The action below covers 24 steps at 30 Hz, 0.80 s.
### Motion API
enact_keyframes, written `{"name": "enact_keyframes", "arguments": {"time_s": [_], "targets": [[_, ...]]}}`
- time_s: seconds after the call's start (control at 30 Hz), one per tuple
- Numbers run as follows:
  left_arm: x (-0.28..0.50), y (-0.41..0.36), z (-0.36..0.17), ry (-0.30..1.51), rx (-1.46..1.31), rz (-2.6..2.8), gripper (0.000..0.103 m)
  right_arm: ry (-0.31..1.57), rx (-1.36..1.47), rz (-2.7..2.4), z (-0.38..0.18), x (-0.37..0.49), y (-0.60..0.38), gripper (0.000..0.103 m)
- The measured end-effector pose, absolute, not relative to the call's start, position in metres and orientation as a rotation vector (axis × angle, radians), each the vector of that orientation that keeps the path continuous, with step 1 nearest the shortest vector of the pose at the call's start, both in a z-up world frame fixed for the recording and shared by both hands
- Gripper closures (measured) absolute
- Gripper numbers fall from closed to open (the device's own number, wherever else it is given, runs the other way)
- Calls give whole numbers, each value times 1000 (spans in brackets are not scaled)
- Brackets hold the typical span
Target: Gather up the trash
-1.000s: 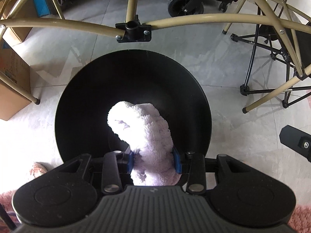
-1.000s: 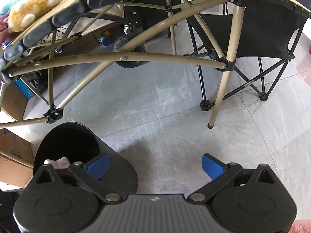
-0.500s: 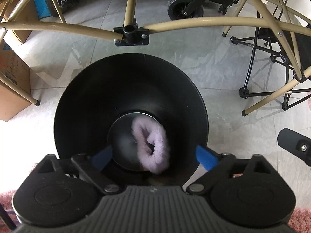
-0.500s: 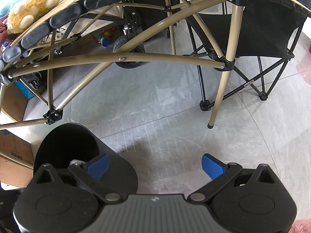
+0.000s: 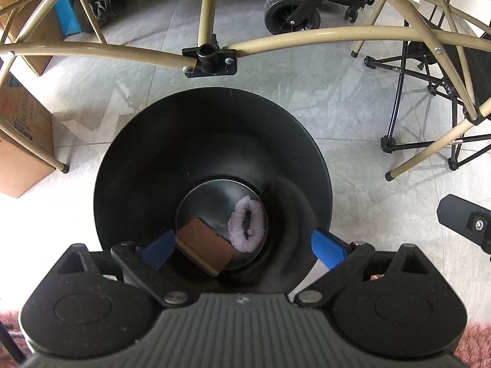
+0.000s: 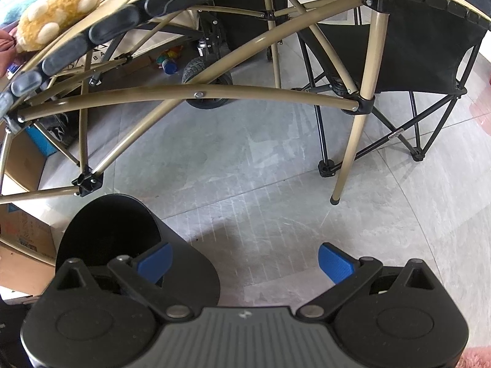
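A round black bin (image 5: 211, 141) stands on the grey floor under a tan folding frame. At its bottom lie a fluffy lilac ring-shaped item (image 5: 247, 226) and a brown flat block (image 5: 204, 250). My left gripper (image 5: 242, 250) hangs open straight above the bin's mouth, its blue pads wide apart with nothing between them. In the right wrist view the same bin (image 6: 107, 230) sits at lower left, and my right gripper (image 6: 244, 263) is open and empty over bare floor just to the right of it.
Tan frame tubes (image 5: 307, 35) cross just above the bin. Cardboard boxes (image 5: 21, 153) stand to the left, a black folding chair (image 6: 414, 61) to the right, a wheeled cart (image 5: 291, 9) behind. A yellow plush toy (image 6: 58, 6) lies on the table top. Pink rug (image 5: 472, 346) at the near edge.
My left gripper opened and let go of the fluffy lilac item, which fell to the bin's bottom beside the brown block. The right gripper has stayed put.
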<state>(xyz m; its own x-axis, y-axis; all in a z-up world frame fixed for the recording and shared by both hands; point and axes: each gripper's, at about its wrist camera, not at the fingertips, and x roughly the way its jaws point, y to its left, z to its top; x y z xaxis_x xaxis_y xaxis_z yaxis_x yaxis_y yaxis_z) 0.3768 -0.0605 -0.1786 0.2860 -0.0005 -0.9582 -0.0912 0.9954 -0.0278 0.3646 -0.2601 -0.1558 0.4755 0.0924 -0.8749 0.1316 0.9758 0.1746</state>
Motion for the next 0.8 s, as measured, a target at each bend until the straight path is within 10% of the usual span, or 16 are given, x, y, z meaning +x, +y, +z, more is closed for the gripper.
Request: {"name": "enact_keyframes", "arguments": {"time_s": [0.8], "targets": [[339, -35, -130, 1081, -65, 96, 3, 1016, 193, 14, -138, 351, -250, 1]]}}
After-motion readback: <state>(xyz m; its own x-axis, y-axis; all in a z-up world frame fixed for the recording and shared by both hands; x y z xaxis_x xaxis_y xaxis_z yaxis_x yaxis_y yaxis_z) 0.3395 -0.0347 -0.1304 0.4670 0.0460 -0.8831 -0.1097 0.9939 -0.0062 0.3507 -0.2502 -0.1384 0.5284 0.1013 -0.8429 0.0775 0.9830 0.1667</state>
